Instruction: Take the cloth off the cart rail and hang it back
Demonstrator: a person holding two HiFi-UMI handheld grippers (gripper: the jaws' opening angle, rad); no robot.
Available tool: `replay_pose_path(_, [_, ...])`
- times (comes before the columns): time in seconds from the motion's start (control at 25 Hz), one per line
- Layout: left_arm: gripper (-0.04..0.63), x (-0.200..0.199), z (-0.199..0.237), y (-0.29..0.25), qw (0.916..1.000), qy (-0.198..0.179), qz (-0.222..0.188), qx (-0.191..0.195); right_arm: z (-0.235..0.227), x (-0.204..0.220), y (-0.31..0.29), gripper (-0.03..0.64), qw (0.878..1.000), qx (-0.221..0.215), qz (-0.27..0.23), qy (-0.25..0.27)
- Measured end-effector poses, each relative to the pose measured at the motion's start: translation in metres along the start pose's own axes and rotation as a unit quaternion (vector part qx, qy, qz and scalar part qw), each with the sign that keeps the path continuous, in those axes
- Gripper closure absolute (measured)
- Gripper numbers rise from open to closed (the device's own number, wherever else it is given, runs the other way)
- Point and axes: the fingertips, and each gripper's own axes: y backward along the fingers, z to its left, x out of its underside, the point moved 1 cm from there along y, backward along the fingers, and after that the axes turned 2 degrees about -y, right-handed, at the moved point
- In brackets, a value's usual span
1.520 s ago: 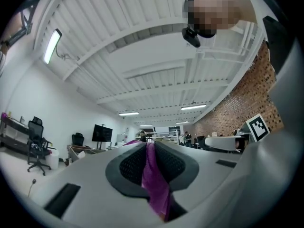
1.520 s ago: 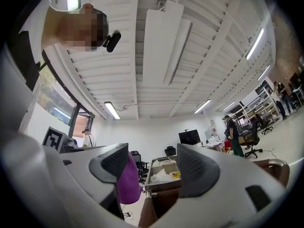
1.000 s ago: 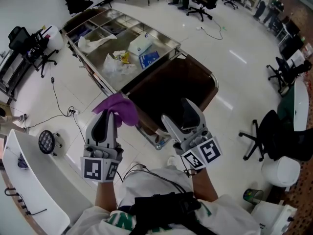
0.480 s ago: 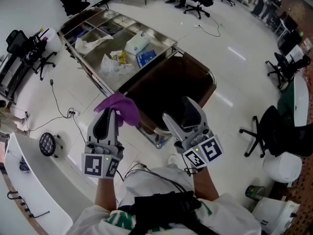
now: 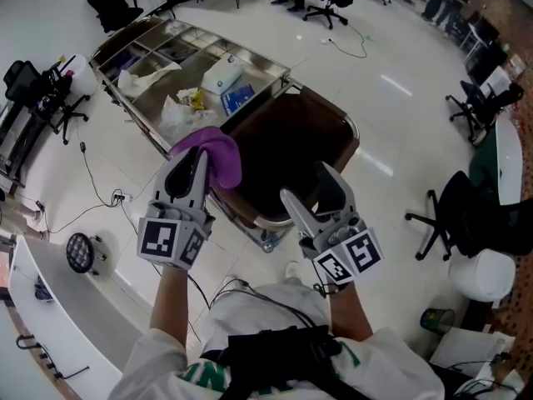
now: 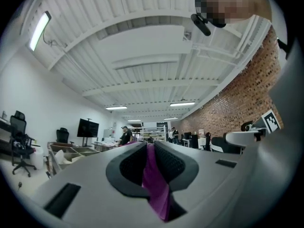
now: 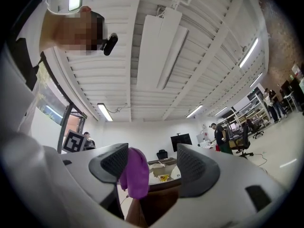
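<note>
**Item: purple cloth, held clear of the cart rail**

Head view. The left tongs [image 5: 196, 162] are raised and clamped on a purple cloth [image 5: 218, 152], which bunches at their tips. The cloth hangs in the air above the near edge of the cart [image 5: 141, 84], where the steel tray [image 5: 158, 98] meets the brown bag [image 5: 287, 152]. It is off the chrome rail [image 5: 275, 221] at the cart's near end. The right tongs [image 5: 314, 193] sit lower, over the bag, jaws spread wide with nothing between them. The tray carries a white box [image 5: 221, 75], a blue packet [image 5: 238, 98] and crumpled wrappings. The cart stands on a pale floor [image 5: 400, 115].

Left gripper view. Both jaws are pressed together on a thin fold of the cloth, which runs down the seam between the pads (the view tilts up toward the ceiling).

Right gripper view. The jaws stand well apart and hold nothing. The cloth shows beyond them, beside the left-hand pad but not gripped by it. The cart's tray and the brown bag lie further off.
</note>
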Motion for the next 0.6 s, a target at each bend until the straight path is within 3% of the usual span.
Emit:
replay_pose_path(0.28, [0.552, 0.009, -0.029, -0.108, 0.9975, 0.002, 0.004, 0.07, -0.041, -0.022, 0.021, 0.272, 0.999, 0.047, -0.02, 0.015])
replay_pose_path(0.6, [0.552, 0.021, -0.076, -0.251, 0.9942, 0.022, 0.017, 0.104, -0.097, -0.03, 0.037, 0.272, 0.996, 0.087, -0.026, 0.011])
